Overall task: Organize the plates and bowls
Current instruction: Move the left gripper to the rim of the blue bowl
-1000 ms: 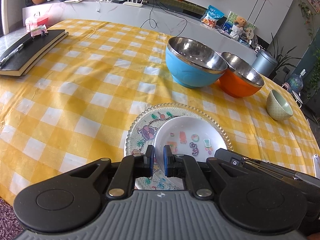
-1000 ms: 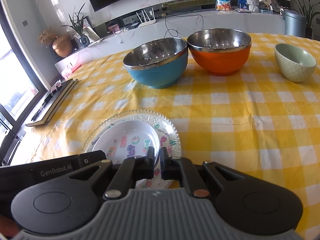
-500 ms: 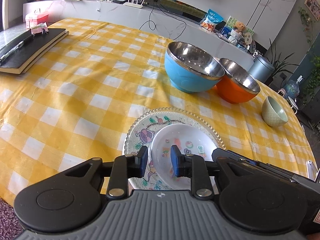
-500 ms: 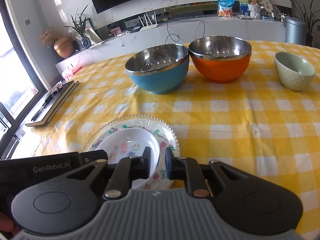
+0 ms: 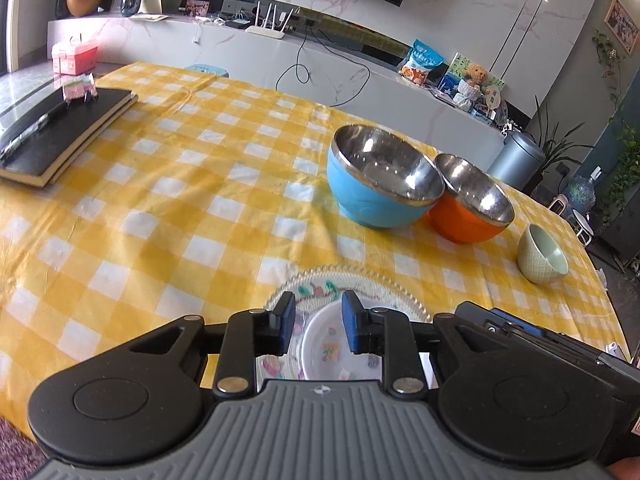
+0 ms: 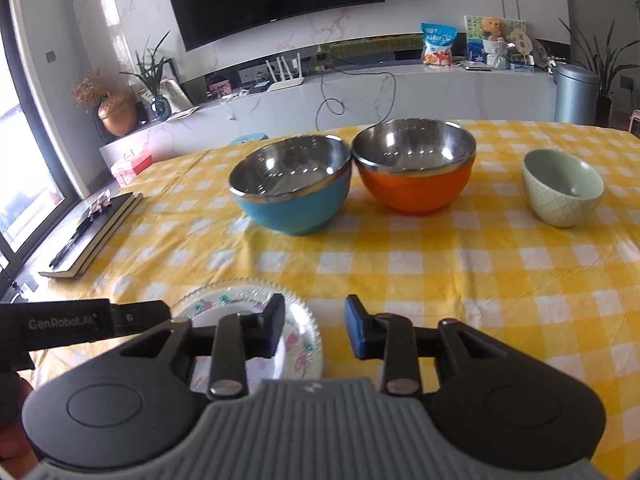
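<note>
**Grippers open over stacked plate and dish**

Tablecloth (image 5: 168, 184) in yellow and white checks covers the table. At the near edge sits a clear glass plate (image 5: 394, 282) with a beaded rim and a floral pattern, and a small white dish (image 5: 326, 338) with coloured motifs rests inside it. The left gripper (image 5: 318, 322) hangs just above the dish, jaws apart with nothing between the pads; they have just been opening. The right gripper (image 6: 314, 326) is beside the plate's right rim, jaws also parted and empty, having just opened wider. Toward the far edge, a blue bowl (image 6: 294, 192) and an orange bowl (image 6: 416, 168), both steel-lined, stand touching. A pale green bowl (image 6: 562, 188) stands apart near the right edge. Black notebooks (image 5: 60, 132) lie at the far left corner.
</note>
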Demonstrator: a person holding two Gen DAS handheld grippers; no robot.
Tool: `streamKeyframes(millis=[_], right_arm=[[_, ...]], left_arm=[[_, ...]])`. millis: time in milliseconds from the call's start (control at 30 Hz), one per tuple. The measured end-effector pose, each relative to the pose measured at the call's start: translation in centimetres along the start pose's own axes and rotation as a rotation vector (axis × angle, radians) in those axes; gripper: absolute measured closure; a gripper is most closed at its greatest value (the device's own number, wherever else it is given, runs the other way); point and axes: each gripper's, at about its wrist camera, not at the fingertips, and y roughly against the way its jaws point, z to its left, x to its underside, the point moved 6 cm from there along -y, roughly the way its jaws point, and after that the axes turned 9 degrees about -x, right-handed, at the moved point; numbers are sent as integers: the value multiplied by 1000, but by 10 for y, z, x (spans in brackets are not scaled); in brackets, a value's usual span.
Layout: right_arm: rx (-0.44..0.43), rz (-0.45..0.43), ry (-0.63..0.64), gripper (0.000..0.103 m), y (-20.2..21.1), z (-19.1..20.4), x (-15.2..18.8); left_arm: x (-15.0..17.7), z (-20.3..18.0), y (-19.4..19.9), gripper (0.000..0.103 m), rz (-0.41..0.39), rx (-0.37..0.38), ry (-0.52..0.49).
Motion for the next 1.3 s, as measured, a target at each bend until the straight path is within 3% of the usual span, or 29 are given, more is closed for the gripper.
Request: streamKeyframes(millis=[100,333,467,567,700,967,1067,1300], right_arm=[[20,-6,-6,59,-2,-5,-10],[38,-4,-26,58,-13,-13,-32],[51,-10,-45,57,-20,-18,-44],[44,-7,-106,50,-27,-25,-54],[20,-39,-194,50,-34,-34,-72],[-12,-35,-310,56,-67,-44,-94],[-8,-22,-328,62,-78,-44,-95],[6,9,-344,69,-101,-45,-95]], left_arm=[[-12,-4,-2,73,-12,-11,-20],[-41,-16,-10,65,-39,-3,-55],[-59,-22,-16,54,-56,3,-57],[-73,-23,-24,48,-60,18,-30],[-91,-27,-38,45,-63,16,-16],[-107,-33,-76,45,-39,5,-13],[-107,-31,-90,56,-28,-17,-17],[-110,-25,-114,68,-20,-19,8]])
